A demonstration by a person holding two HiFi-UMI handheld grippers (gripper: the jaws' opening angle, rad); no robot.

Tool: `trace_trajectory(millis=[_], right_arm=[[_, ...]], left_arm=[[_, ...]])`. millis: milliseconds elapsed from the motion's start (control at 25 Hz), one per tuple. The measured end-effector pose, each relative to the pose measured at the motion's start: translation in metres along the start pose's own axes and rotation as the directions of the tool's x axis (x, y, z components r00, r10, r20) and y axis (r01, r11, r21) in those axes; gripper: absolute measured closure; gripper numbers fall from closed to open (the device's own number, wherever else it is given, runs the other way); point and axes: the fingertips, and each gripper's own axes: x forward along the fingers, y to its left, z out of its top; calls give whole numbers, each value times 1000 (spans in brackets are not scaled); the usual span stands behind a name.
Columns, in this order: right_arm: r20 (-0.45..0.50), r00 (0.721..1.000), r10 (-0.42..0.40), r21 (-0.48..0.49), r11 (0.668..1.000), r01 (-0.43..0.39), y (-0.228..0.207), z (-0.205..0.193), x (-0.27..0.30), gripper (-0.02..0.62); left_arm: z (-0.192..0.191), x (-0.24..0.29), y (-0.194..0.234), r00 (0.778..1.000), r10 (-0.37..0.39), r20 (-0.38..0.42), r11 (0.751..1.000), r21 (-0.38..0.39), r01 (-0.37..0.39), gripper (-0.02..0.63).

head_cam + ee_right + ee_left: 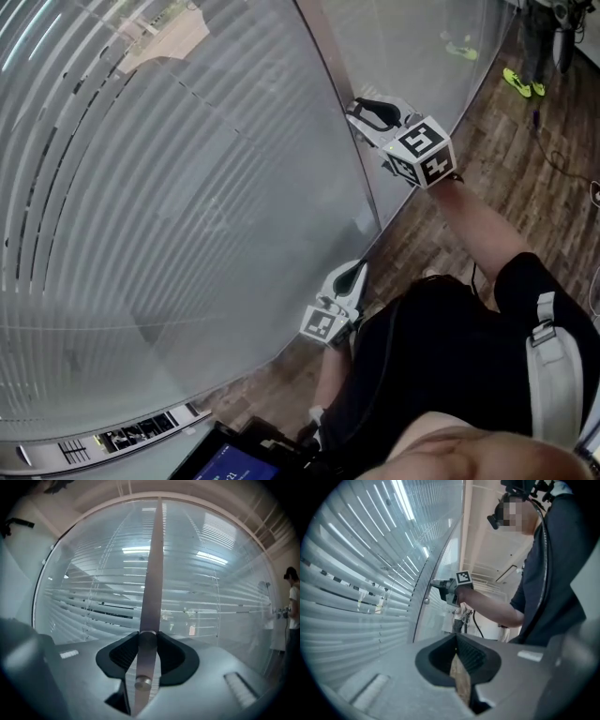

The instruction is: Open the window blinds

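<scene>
So the blinds (141,187) sit behind a glass pane, filling the whole left side of the head view. The slats look mostly tilted shut, with only thin dark gaps showing here and there. You can't touch them directly. The way in looks like the little round knob (146,644) on the upright metal strip (152,573) between the panes.

The right tool (364,112) is level and clamped about half open on that knob, one pad on each side. The left tool (354,274) hangs lower down near the glass with its jaws pinched together on nothing, and I'd just leave it there.

My tips for the turning bit:
- Keep the tool lined up straight with the knob and roll the wrist around that line, so the pads don't walk off the round surface.
- Don't pull or lean on it, since I'd guess it only needs twisting.
- Watch the slats through the glass, and if the gaps aren't widening, go the other way.
- When the wrist runs out of roll, let go, reset, grab again square, and repeat.
</scene>
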Motion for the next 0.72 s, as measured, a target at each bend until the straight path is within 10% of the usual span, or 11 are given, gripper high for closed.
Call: trace_trajectory(millis=[240, 720], right_arm=[[-5, 999, 35, 163, 986, -34, 1, 4, 0, 469], [1, 1000, 29, 171, 985, -28, 1, 5, 0, 468]], left_arm=[[-8, 0, 3, 1000, -5, 12, 1000, 12, 4, 604], [-4, 1, -1, 1000, -10, -2, 1000, -1, 10, 604]])
